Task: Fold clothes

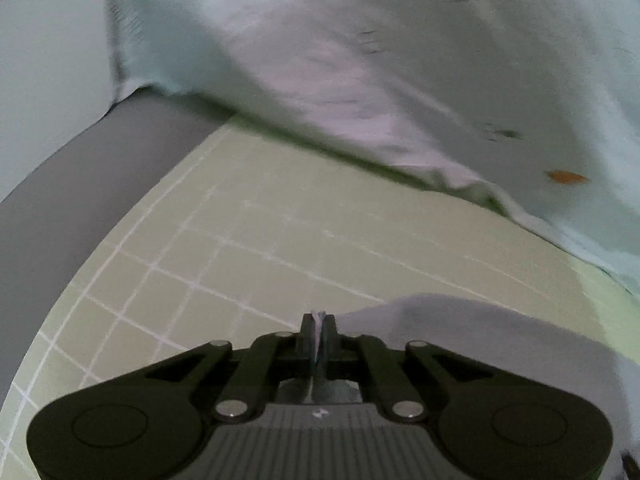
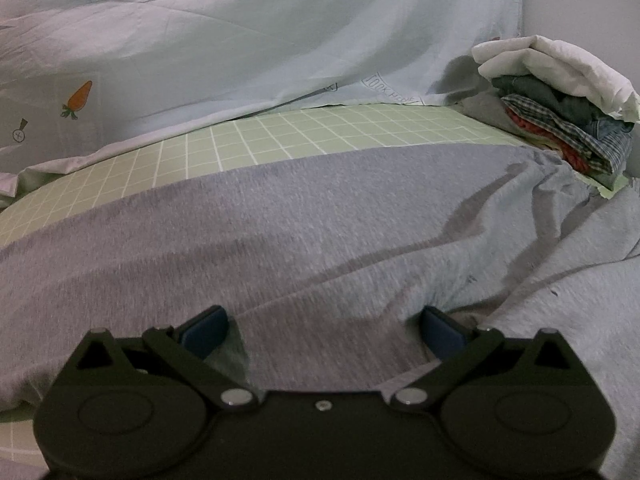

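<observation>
A grey garment (image 2: 304, 232) lies spread over a green grid mat (image 2: 280, 132) in the right wrist view. My right gripper (image 2: 320, 332) is open, its blue-padded fingers (image 2: 206, 330) pressed down either side of a raised fold of the grey cloth. In the left wrist view my left gripper (image 1: 319, 330) is shut on a thin edge of the grey garment (image 1: 460, 328), which trails off to the right above the green mat (image 1: 240, 240).
A pale blue quilt with carrot prints (image 2: 200, 48) lies bunched behind the mat, also in the left wrist view (image 1: 360, 60). A stack of folded clothes (image 2: 560, 100) sits at the back right. A grey edge (image 1: 80, 168) borders the mat's left.
</observation>
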`<state>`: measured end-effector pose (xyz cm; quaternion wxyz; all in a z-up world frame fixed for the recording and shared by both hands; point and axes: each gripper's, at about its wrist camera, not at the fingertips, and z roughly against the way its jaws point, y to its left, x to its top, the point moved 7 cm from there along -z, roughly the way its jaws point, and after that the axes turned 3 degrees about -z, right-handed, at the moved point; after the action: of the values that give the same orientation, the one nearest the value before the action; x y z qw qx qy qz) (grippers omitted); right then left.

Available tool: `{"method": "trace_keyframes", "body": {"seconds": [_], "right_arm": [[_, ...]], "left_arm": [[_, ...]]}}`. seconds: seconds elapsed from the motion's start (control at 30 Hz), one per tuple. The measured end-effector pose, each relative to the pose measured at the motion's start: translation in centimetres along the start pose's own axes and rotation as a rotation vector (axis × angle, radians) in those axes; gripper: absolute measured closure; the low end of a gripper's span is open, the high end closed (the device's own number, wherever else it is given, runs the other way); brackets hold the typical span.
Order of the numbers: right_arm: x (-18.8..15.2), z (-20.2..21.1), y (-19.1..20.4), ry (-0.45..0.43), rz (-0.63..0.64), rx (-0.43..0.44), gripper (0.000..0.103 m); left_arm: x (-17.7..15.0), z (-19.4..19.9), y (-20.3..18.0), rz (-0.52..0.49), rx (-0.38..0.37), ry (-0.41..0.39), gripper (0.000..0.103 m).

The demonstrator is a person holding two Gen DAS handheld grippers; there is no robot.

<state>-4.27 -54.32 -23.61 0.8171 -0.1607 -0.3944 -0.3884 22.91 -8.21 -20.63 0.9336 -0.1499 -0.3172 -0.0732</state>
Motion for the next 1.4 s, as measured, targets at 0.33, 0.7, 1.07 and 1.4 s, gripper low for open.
{"method": "trace_keyframes", "body": {"seconds": [0.33,0.7,1.07,1.4], "right_arm": [[0.0,0.0,-0.1,-0.001,-0.001,0.004,0.0],[0.0,0.1,-0.1,-0.001,-0.001,0.009,0.0],[0.0,0.1,-0.1,-0.001,-0.001,0.01,0.0],[0.0,0.1,0.0,-0.002,-0.003,0.007,0.0]], "left_arm": [[-7.8,3.8,-7.9,-0.209,-0.209,0.166,0.1],[-4.7,6.5,-7.1,-0.124,-0.228,0.064,0.074],[-6.1,1.7,-6.9,-0.227,-0.059,0.188,0.05],[-1.1,4.4,-4.4,-0.212,-0.007,0.058,0.101]]}}
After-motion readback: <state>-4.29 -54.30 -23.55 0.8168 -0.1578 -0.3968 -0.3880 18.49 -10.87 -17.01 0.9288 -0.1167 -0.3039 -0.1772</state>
